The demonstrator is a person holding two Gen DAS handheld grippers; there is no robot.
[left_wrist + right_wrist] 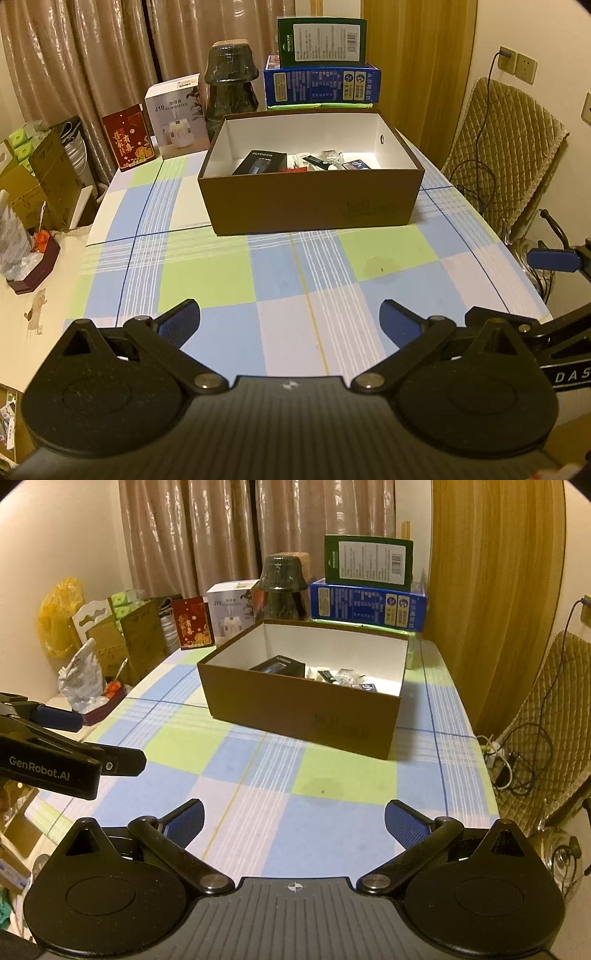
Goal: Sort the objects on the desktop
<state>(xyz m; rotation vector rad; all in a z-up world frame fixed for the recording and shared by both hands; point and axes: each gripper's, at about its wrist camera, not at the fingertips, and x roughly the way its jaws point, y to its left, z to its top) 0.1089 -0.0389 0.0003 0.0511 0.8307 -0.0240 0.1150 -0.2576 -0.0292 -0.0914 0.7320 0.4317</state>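
A brown open box stands on the checked tablecloth; it also shows in the right wrist view. Inside lie a black FLYCO package, a blue item and several small objects. My left gripper is open and empty, held above the near part of the table. My right gripper is open and empty too, beside the left one; its blue finger shows at the right edge of the left wrist view. The left gripper's finger shows in the right wrist view.
Behind the box stand a dark lamp-shaped object, a white humidifier box, a red packet and stacked blue and green boxes. A padded chair with cables is right. Cartons sit left.
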